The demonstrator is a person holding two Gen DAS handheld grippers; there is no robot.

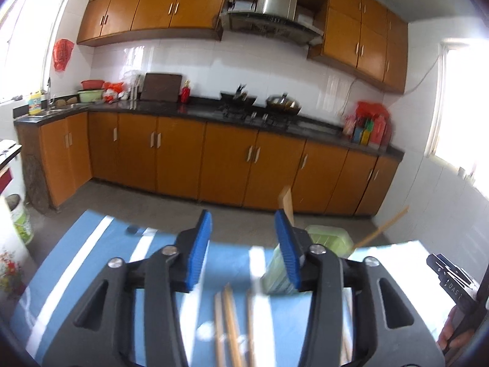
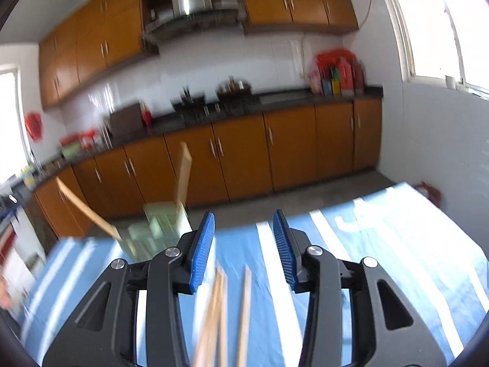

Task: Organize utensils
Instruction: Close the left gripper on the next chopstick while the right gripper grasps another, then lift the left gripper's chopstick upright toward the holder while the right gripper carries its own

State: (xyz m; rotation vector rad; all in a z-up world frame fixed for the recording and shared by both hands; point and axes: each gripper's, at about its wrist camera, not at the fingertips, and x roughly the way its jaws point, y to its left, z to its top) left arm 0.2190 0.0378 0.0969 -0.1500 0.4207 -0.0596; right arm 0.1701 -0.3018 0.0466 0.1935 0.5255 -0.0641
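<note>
A pale green utensil holder (image 1: 328, 238) stands on the blue-and-white striped tablecloth (image 1: 85, 253), with two wooden utensils (image 1: 287, 202) sticking up out of it. It also shows in the right wrist view (image 2: 159, 229), with wooden utensils (image 2: 183, 177). Several wooden chopsticks (image 1: 229, 321) lie on the cloth below my left gripper (image 1: 243, 232), which is open and empty, the holder just right of its right finger. My right gripper (image 2: 243, 232) is open and empty above chopsticks (image 2: 244, 312), the holder to its left. The right gripper's body (image 1: 452, 281) shows at the left view's right edge.
Orange kitchen cabinets (image 1: 214, 159) and a dark counter (image 1: 198, 111) with a stove and pans (image 1: 281, 102) lie beyond the table. A small dark object (image 1: 133, 229) lies at the table's far edge. A white bucket (image 1: 18, 220) stands at the left.
</note>
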